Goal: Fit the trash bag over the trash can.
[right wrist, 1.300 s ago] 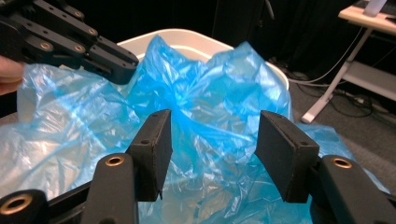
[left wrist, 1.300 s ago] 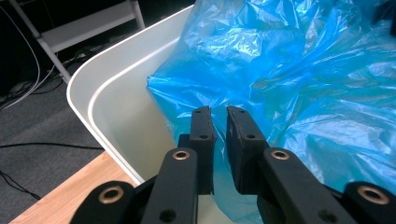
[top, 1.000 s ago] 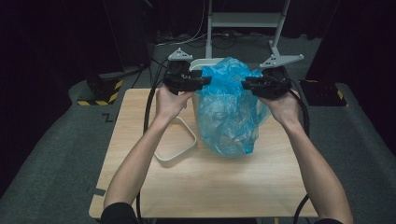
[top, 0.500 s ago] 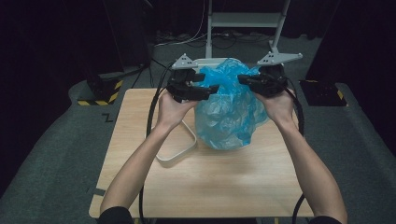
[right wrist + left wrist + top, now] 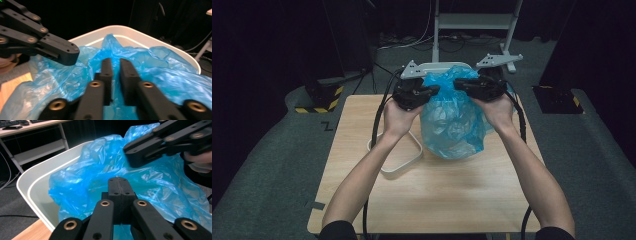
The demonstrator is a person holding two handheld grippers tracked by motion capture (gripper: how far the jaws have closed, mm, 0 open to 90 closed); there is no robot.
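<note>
Light wooden tabletop (image 5: 447, 200), bearing a white rounded-triangle ring (image 5: 404, 159) beside a crumpled blue plastic bag (image 5: 452, 127).

One mark can be read: a dark "Z" on the grey floor (image 5: 328, 126), just left of the bench (image 5: 422, 200), near its far-left corner. No other text, brand or no. legible. Yellow/black hazard stripes (image 5: 319, 108) on a dark base behind it carry no words.
</note>
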